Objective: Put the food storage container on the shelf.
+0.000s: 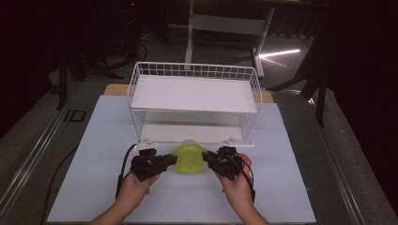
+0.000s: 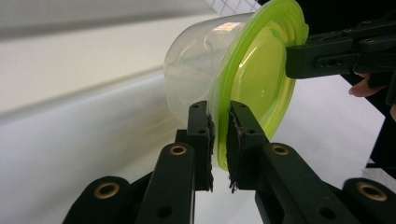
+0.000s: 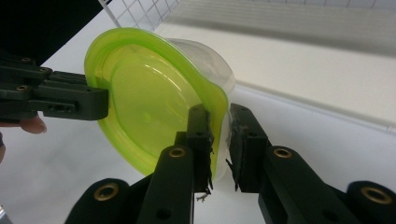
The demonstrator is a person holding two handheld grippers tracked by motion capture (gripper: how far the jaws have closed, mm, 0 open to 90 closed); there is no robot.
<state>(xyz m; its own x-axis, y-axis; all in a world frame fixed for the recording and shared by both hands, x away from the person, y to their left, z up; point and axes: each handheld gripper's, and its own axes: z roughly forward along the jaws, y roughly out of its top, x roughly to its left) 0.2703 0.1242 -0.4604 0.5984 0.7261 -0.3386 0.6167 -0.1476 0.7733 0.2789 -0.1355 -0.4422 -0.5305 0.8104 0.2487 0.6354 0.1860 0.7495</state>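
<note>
Clear tub [image 1: 188,158] with green lid [image 2: 254,84] hanging before wire rack [image 1: 195,101]. Left gripper [image 2: 219,140] and right gripper [image 3: 220,140] are both pinching its rim. Probably light, thin, slippery; rim is giving the best hold.

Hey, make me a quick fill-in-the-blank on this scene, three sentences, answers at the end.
1. The clear container has a lid coloured ____.
2. The left gripper and right gripper each clamp the lid's ____.
3. Behind the container stands a white wire ____ with two shelves.

Missing words: green; rim; rack
</note>
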